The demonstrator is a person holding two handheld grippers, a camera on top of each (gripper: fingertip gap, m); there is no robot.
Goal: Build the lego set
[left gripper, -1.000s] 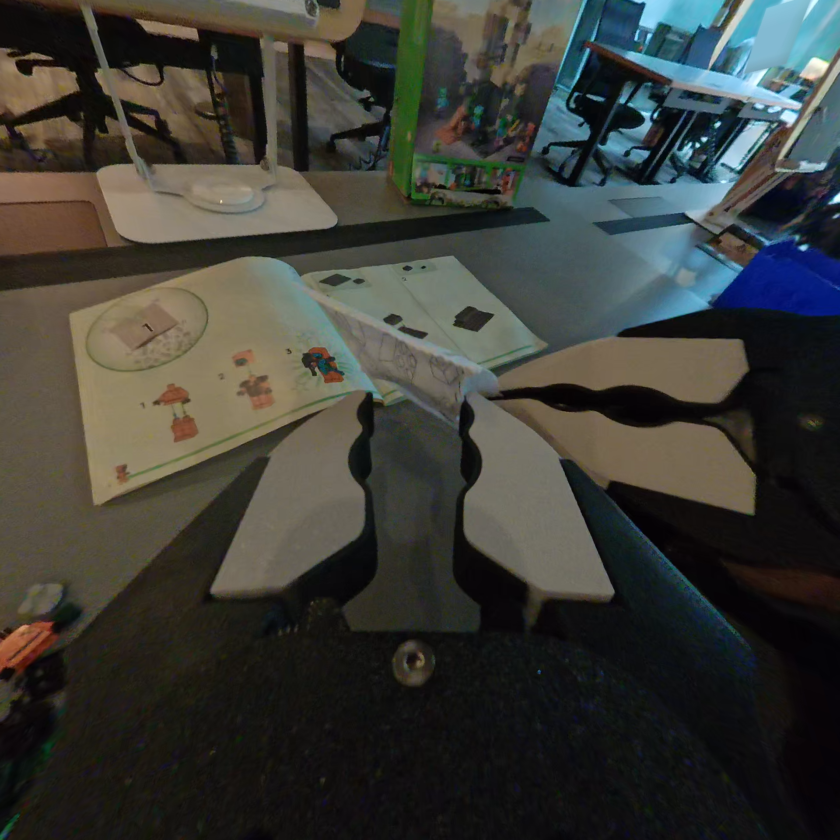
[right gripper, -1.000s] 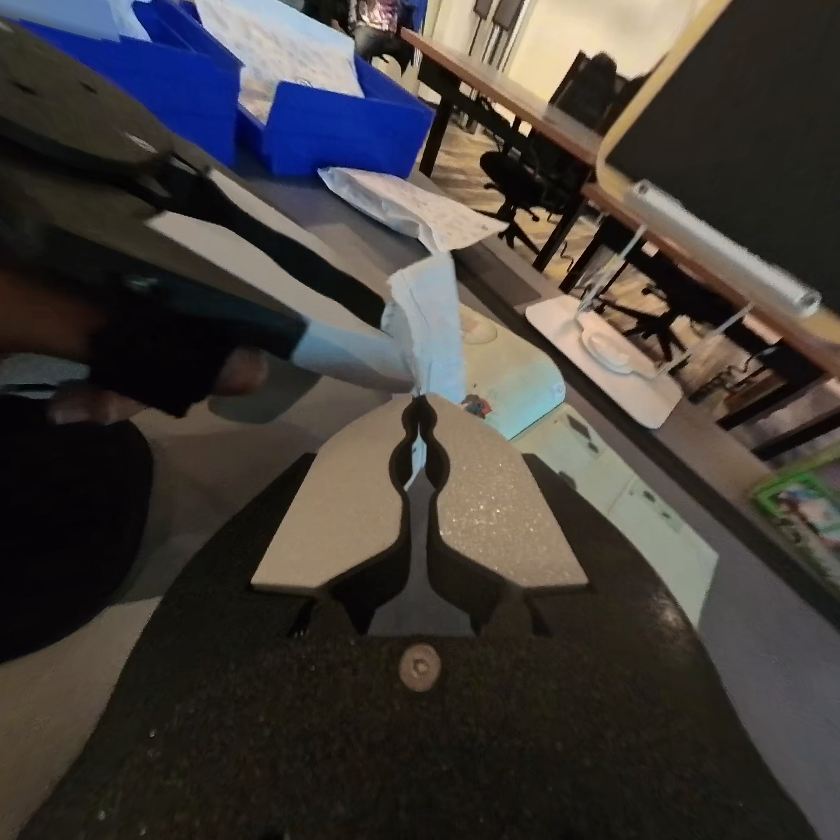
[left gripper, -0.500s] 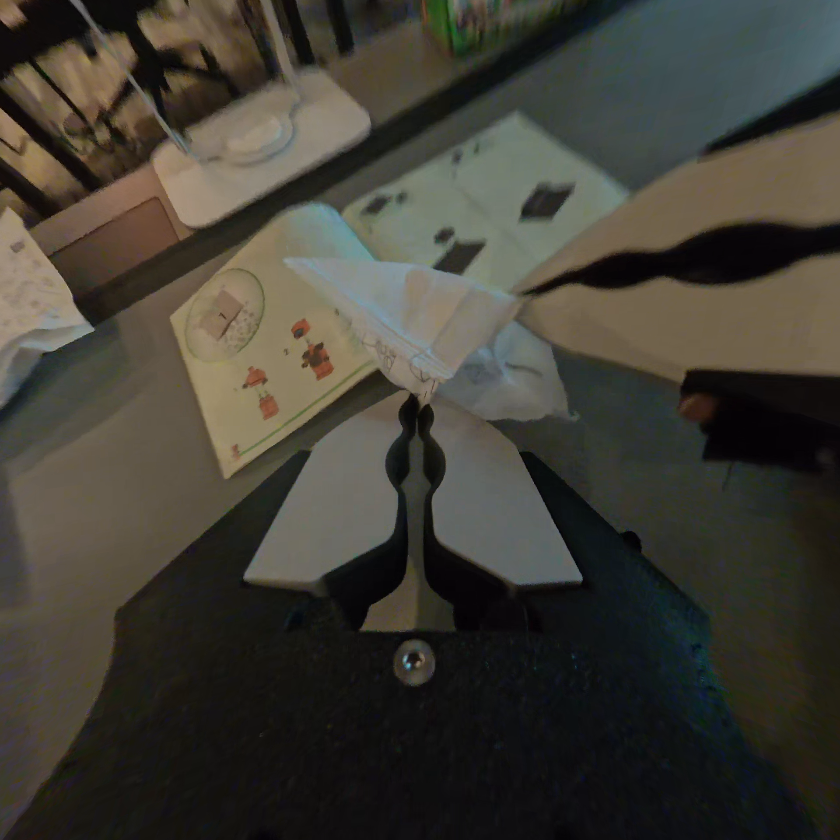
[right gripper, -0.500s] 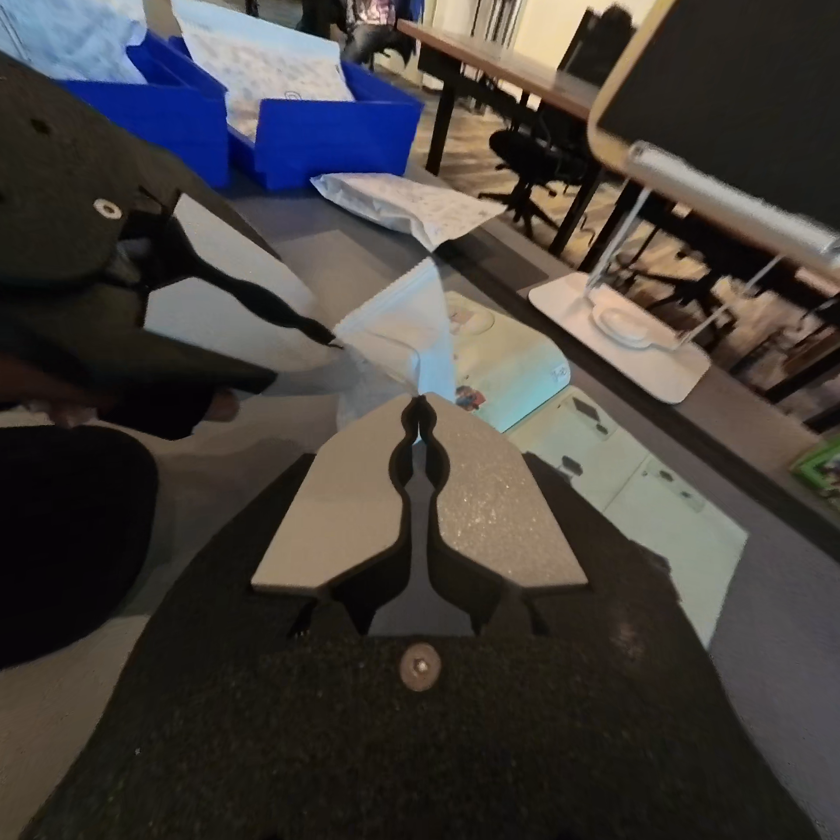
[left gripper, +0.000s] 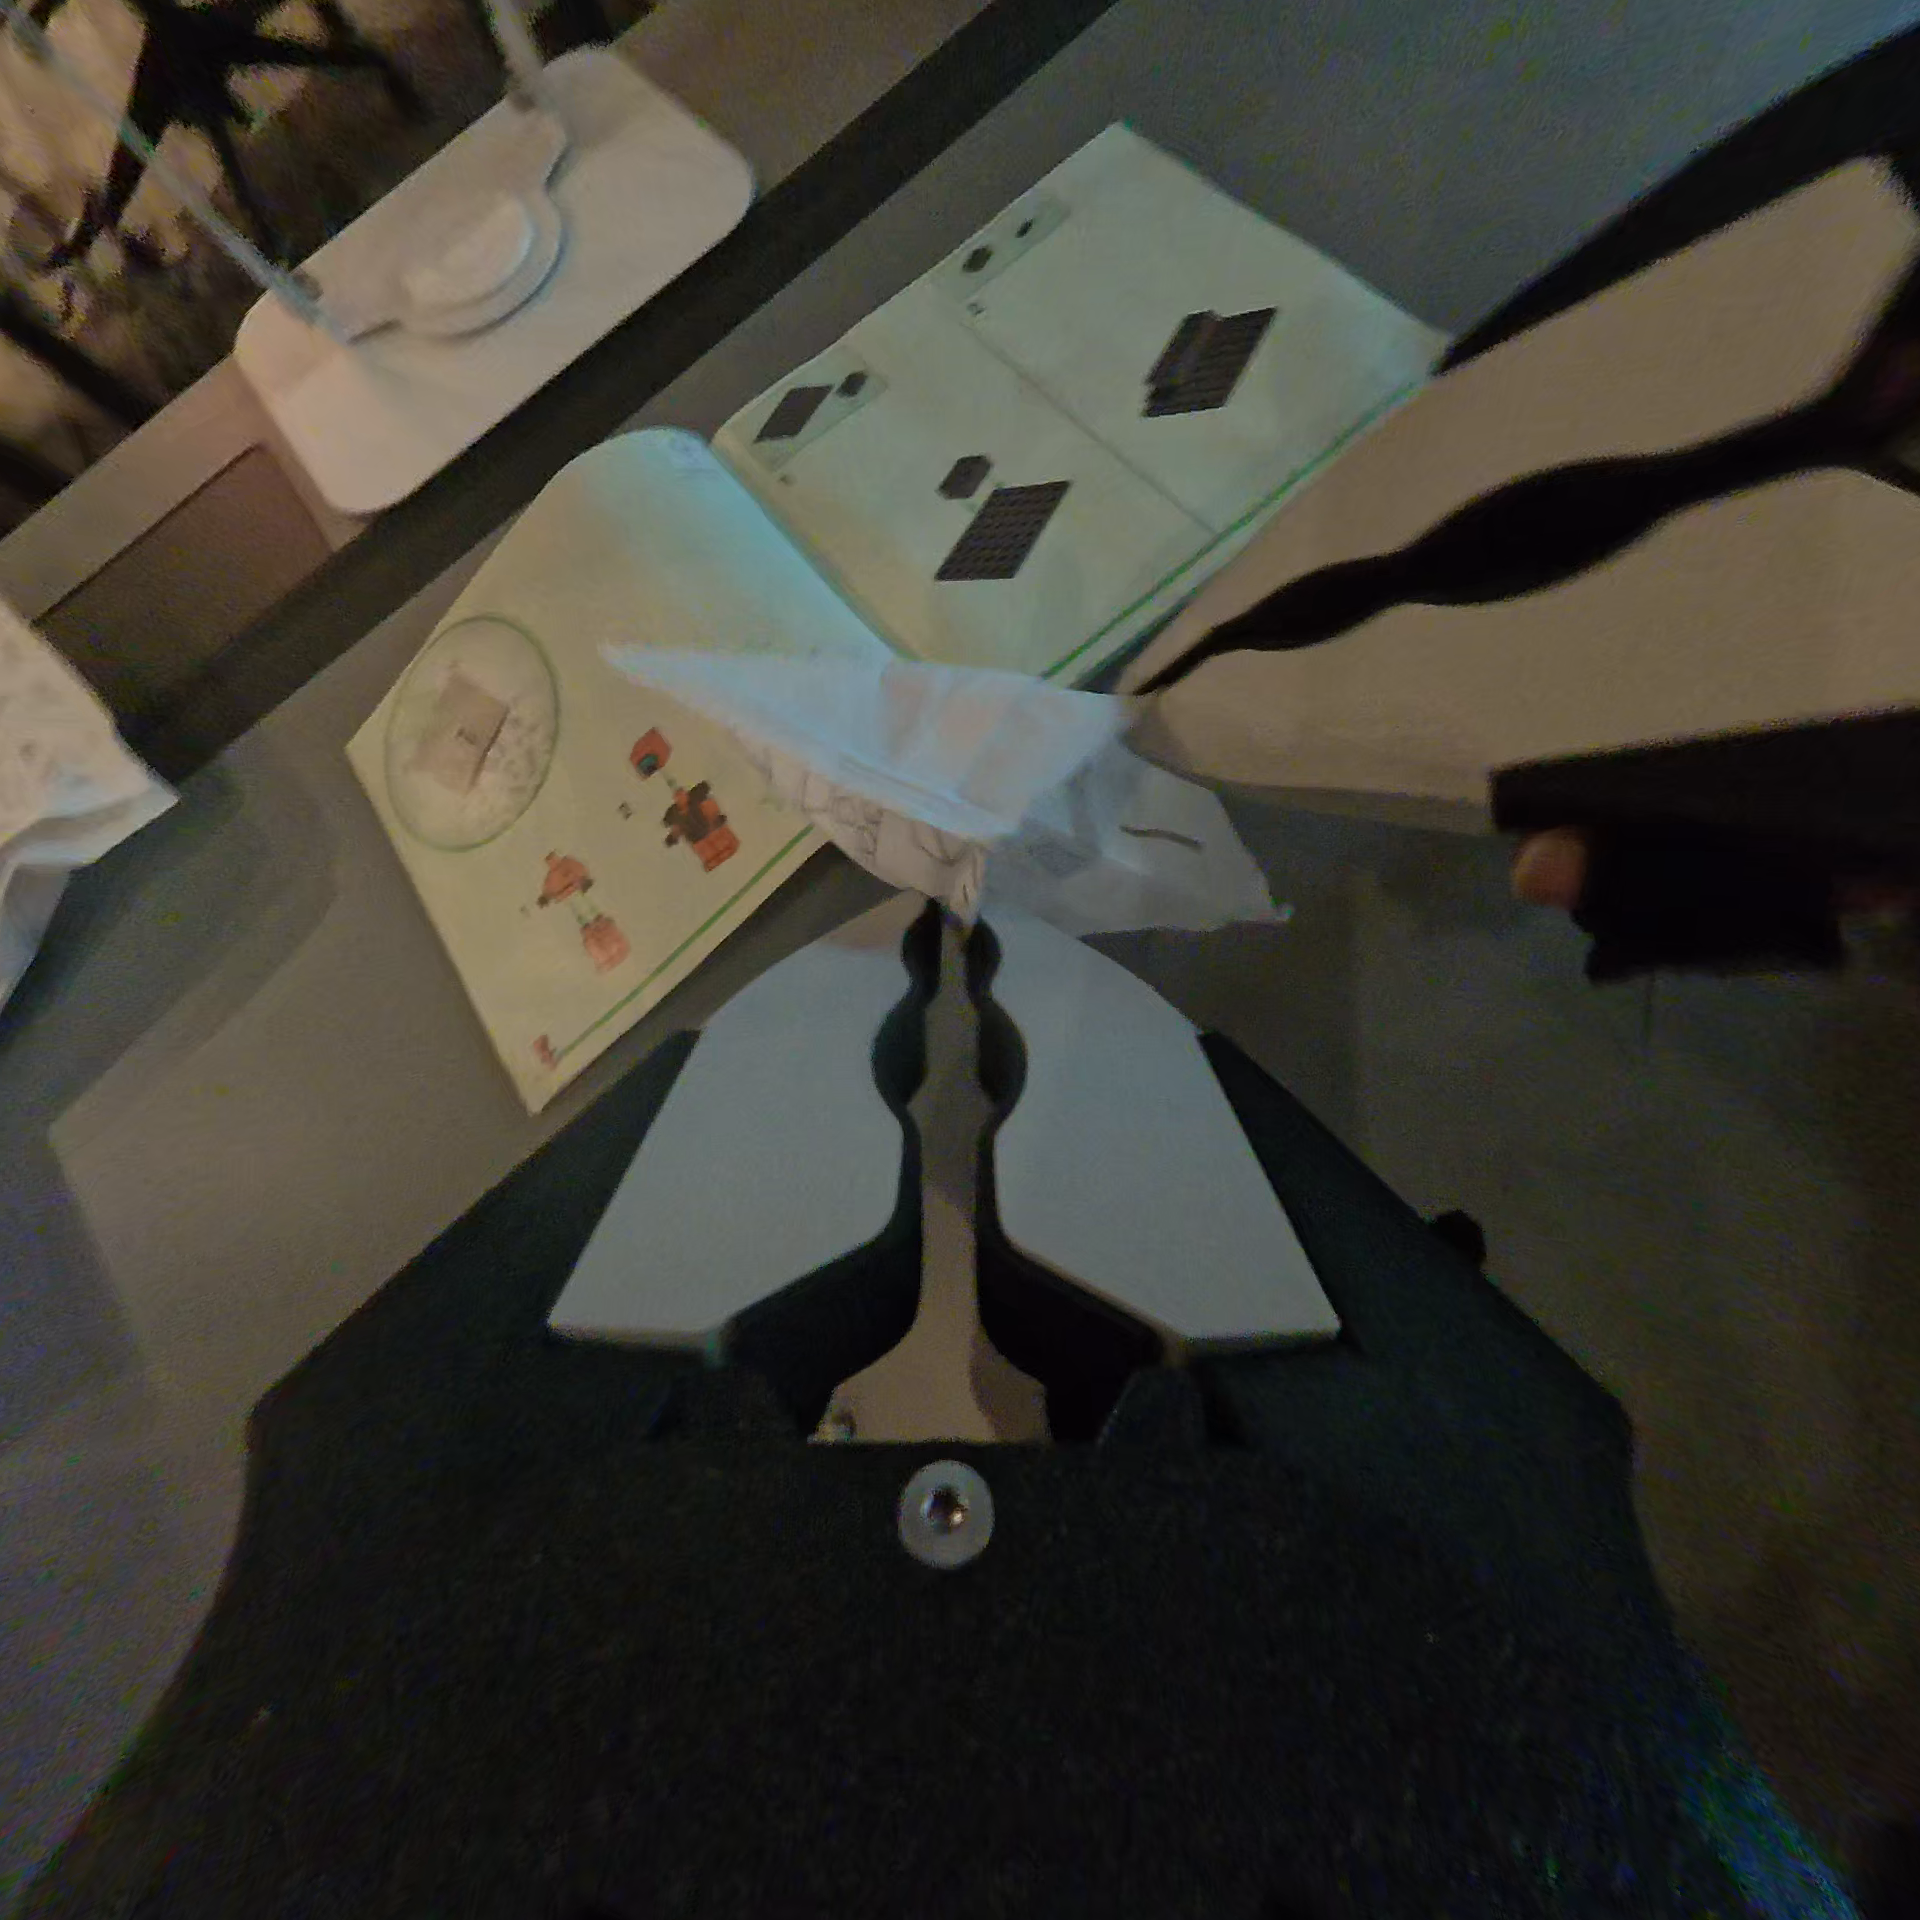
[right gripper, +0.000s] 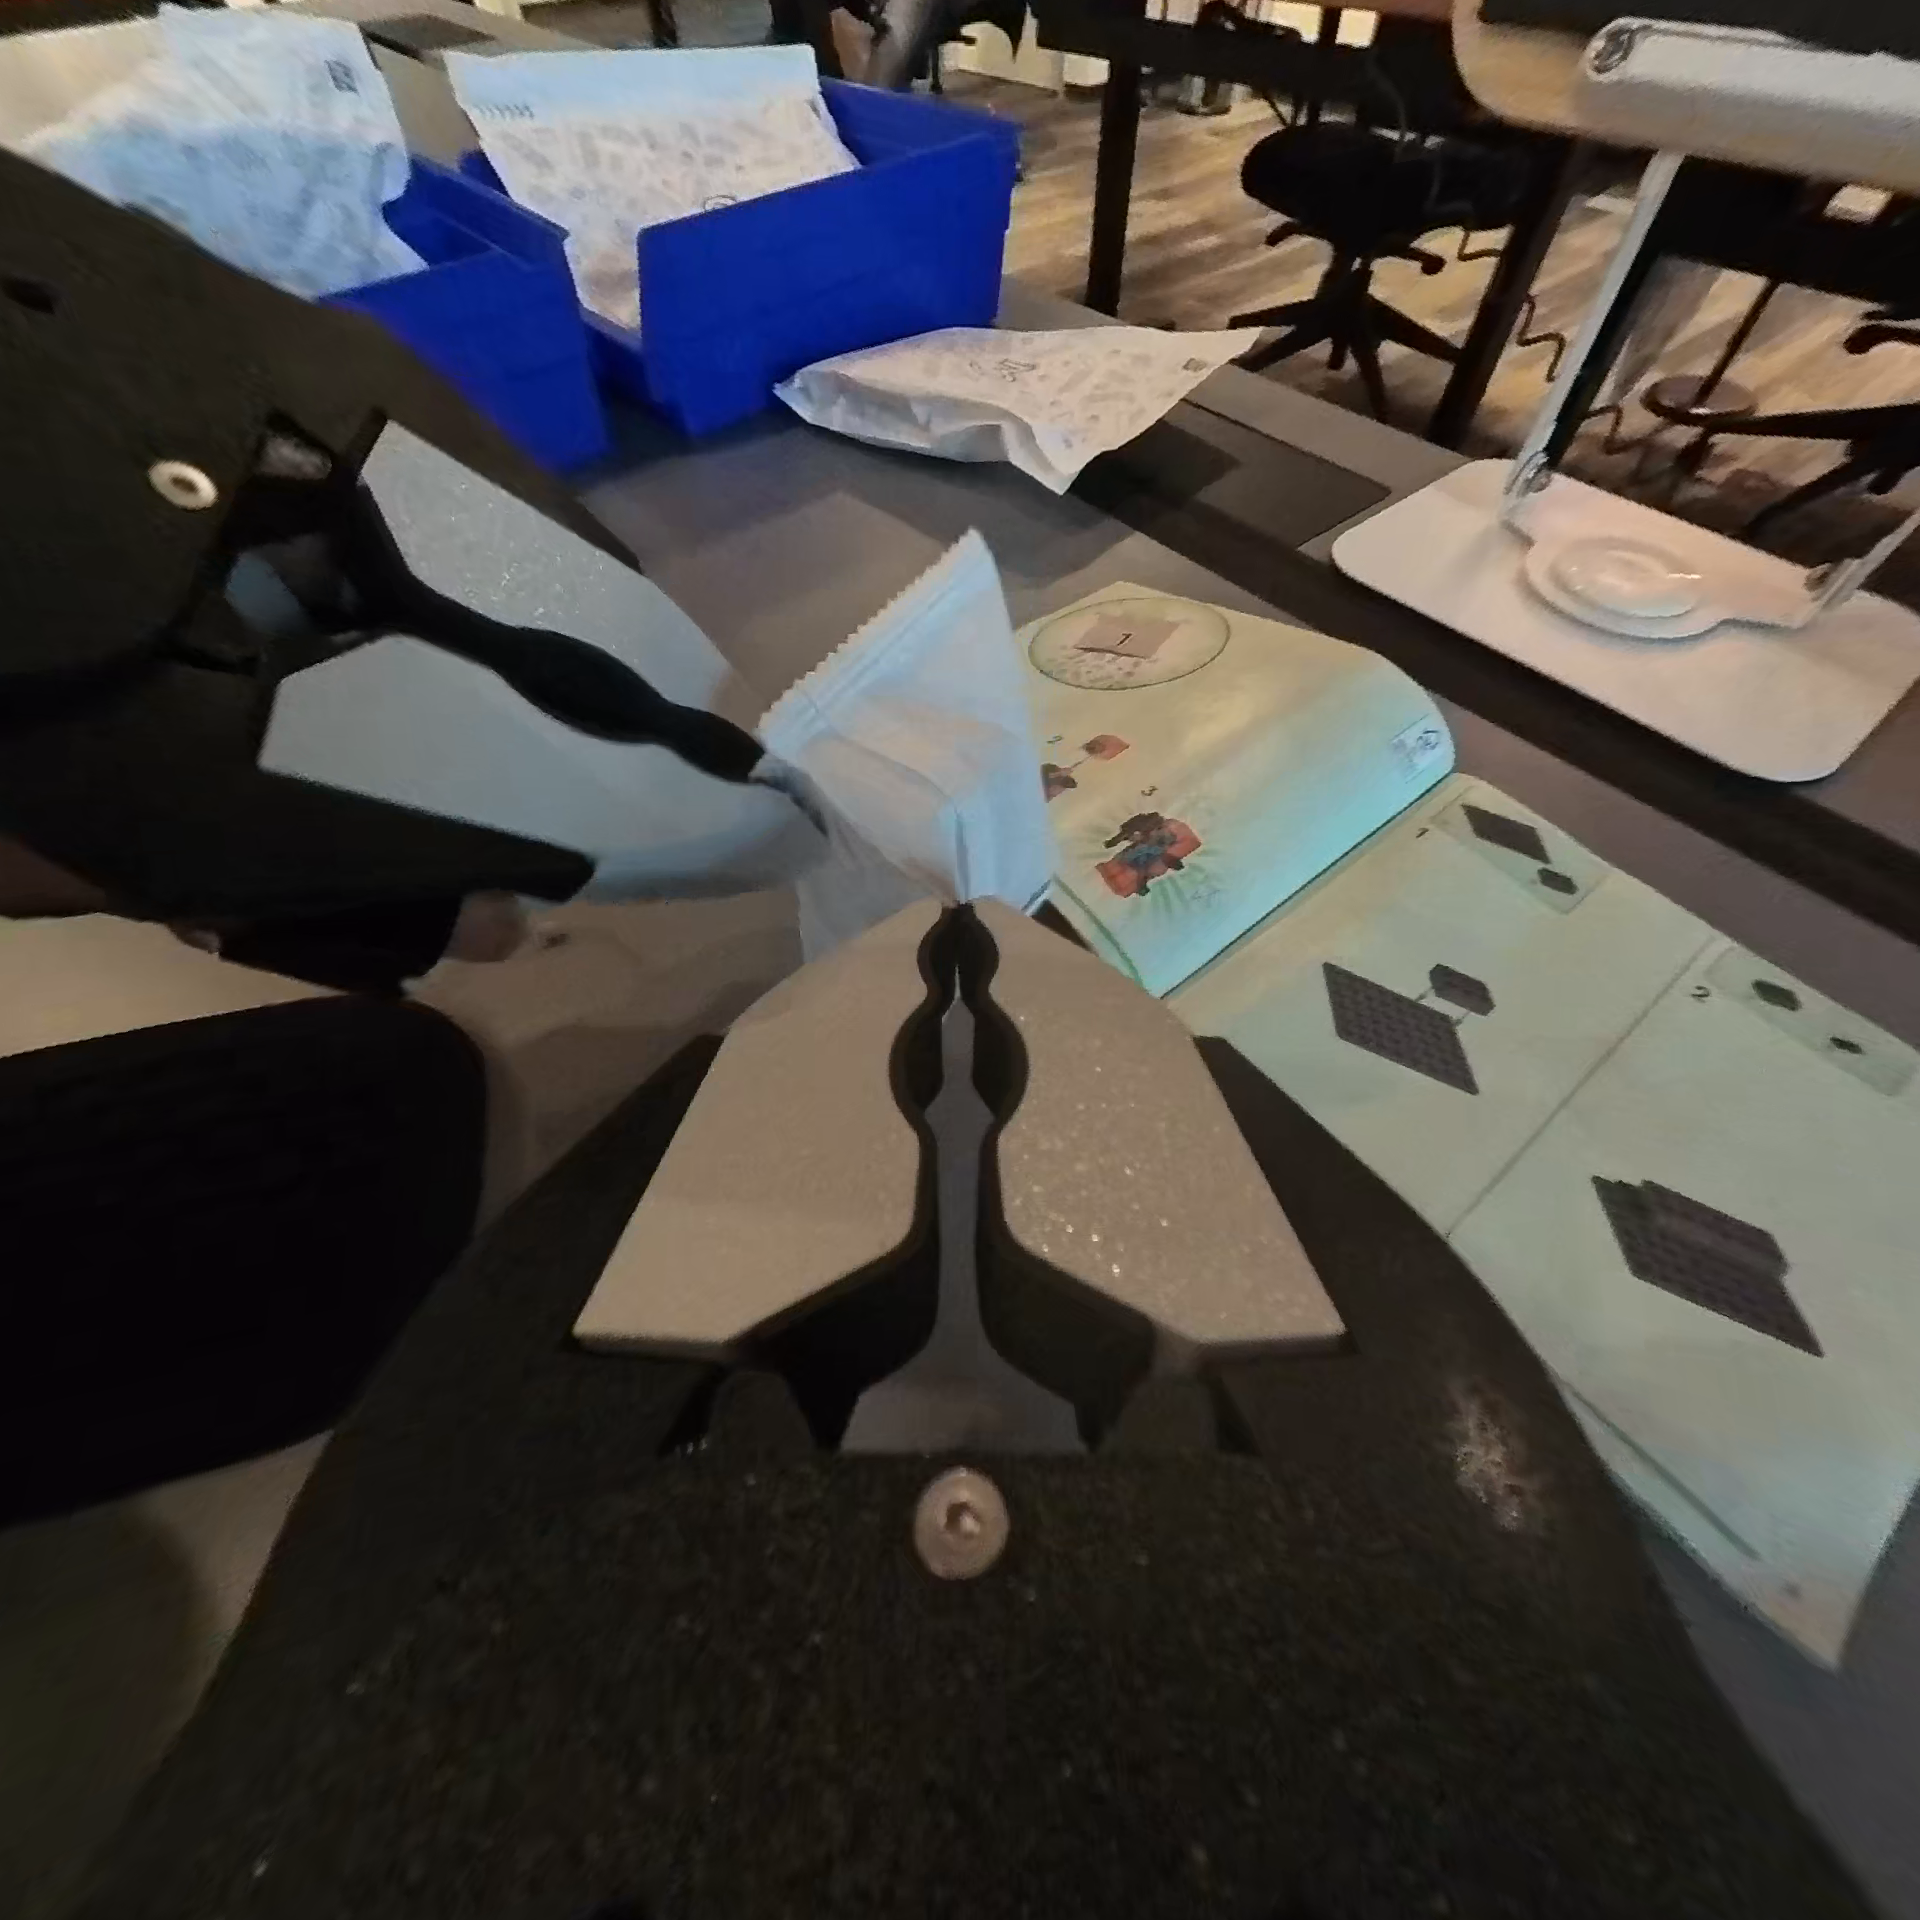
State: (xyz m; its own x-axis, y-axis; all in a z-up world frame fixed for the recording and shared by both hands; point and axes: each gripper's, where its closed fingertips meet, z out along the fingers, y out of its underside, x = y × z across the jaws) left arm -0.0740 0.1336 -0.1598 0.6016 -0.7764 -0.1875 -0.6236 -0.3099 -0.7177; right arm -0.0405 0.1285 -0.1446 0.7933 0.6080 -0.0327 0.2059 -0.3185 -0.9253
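Observation:
A white paper bag (left gripper: pixel 914 748) of the lego set hangs in the air between both grippers, above the grey table. My left gripper (left gripper: pixel 956 920) is shut on one lower corner of it. My right gripper (right gripper: pixel 961 909) is shut on another edge of the same bag (right gripper: pixel 925 748). The right gripper also shows in the left wrist view (left gripper: pixel 1132 691), and the left gripper in the right wrist view (right gripper: pixel 779 779). The bag looks crumpled and stretched between them. The open instruction booklet (left gripper: pixel 644 623) lies flat under the bag and also shows in the right wrist view (right gripper: pixel 1299 831).
Blue bins (right gripper: pixel 821 270) holding more white bags stand at the back. One loose white bag (right gripper: pixel 997 405) lies beside them. A white lamp base (right gripper: pixel 1621 623) stands behind the booklet, also in the left wrist view (left gripper: pixel 488 270). Another bag (left gripper: pixel 52 790) lies far left. My hands' fingertips stand some 4 centimetres from each other.
My left gripper was open beside the bag a second ago and has shut on its corner. Both grippers now hold the bag, and it has spread wider between them.

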